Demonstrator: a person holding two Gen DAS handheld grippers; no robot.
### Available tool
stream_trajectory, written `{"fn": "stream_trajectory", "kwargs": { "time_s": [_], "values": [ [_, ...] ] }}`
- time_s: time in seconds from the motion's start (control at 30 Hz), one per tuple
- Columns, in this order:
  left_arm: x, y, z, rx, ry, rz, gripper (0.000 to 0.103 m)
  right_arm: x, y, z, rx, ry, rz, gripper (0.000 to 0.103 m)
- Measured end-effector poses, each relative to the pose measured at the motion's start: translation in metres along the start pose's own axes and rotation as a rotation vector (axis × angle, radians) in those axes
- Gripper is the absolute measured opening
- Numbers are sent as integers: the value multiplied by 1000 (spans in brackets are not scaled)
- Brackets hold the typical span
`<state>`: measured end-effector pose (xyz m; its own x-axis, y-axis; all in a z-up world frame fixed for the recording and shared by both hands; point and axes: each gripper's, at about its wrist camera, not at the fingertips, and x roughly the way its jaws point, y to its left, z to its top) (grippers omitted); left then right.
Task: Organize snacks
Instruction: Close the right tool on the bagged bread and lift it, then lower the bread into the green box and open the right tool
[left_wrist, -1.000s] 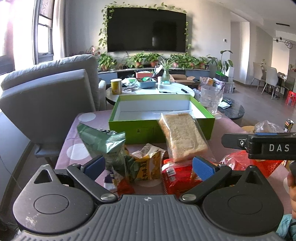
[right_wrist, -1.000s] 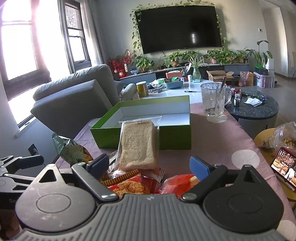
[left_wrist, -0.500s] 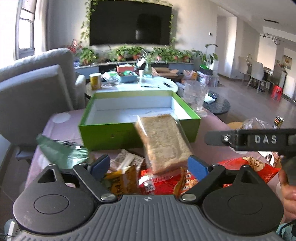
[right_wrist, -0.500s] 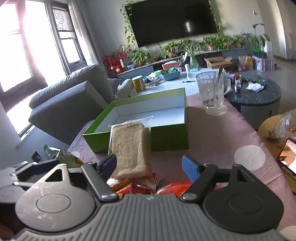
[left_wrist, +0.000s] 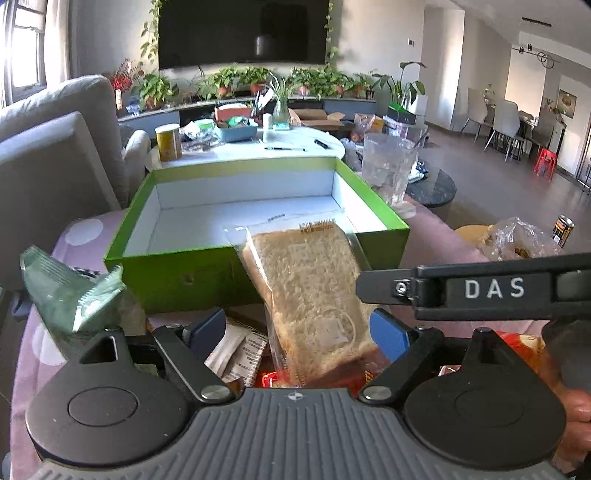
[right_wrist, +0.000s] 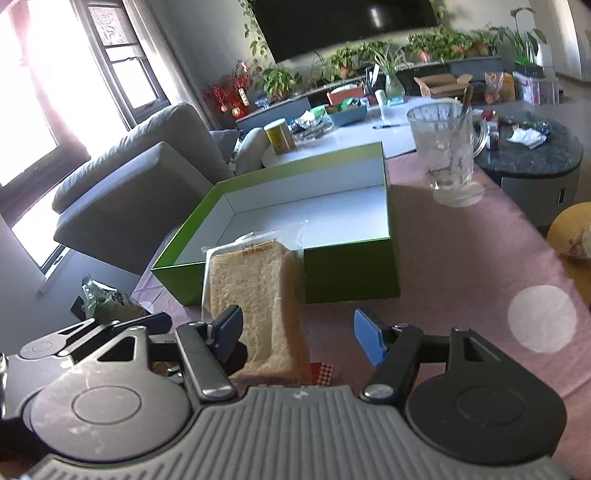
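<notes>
Bread bag (left_wrist: 310, 295) leans on the green box (left_wrist: 192, 273) front wall, propped on the snack pile, between both wide-open, empty grippers, left (left_wrist: 297, 332) and right (right_wrist: 297, 332), probably lining up a grab.

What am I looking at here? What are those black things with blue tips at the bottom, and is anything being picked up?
These are two hand-held grabbers, each with a camera looking along its fingers. One picture comes from the left gripper, the other from the right gripper; both are open and hold nothing. On the pink dotted tablecloth a bagged bread slice leans on an empty green box, with a green snack bag, other snack packets and a glass mug.
</notes>
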<state>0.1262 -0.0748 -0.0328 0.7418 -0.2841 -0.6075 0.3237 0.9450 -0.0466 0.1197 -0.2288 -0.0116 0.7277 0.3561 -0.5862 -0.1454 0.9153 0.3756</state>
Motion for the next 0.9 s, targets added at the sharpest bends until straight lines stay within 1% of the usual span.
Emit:
{"fn": "stream_trajectory", "kwargs": {
  "time_s": [0.03, 0.13, 0.2, 0.23, 0.27, 0.4, 0.43, 0.5, 0.6, 0.7, 0.8, 0.9],
  "values": [
    [3, 0, 0, 0, 8, -4, 84, 3, 0, 0, 3, 7, -1, 85],
    [11, 0, -1, -2, 30, -23, 75, 11, 0, 0, 9, 31, 2, 85],
    [15, 0, -1, -11, 37, -59, 68, 17, 0, 0, 8, 53, 8, 85],
    [16, 0, 0, -19, 37, -80, 62, 20, 0, 0, 8, 66, 12, 85],
    [16, 0, 0, -20, 38, -89, 62, 21, 1, -1, 6, 78, 19, 85],
    [10, -8, 2, 25, 19, -85, 61, 16, 5, 0, -12, 103, 77, 84],
    [7, -9, 3, 26, 12, -86, 61, 15, 7, 2, -23, 101, 70, 83],
    [-1, -9, 7, 31, -11, -86, 61, 7, 11, 3, -42, 85, 66, 83],
    [-12, -11, 17, 46, -51, -85, 60, -5, 13, 7, -35, 54, 87, 83],
    [-18, -15, 31, 72, -87, -73, 60, -13, 17, 19, -43, 17, 99, 83],
    [-16, -19, 50, 85, -116, -55, 60, -18, 21, 36, -65, -16, 98, 83],
    [-7, -19, 69, 83, -126, -48, 60, -14, 19, 54, -73, -41, 107, 83]
  ]
}}
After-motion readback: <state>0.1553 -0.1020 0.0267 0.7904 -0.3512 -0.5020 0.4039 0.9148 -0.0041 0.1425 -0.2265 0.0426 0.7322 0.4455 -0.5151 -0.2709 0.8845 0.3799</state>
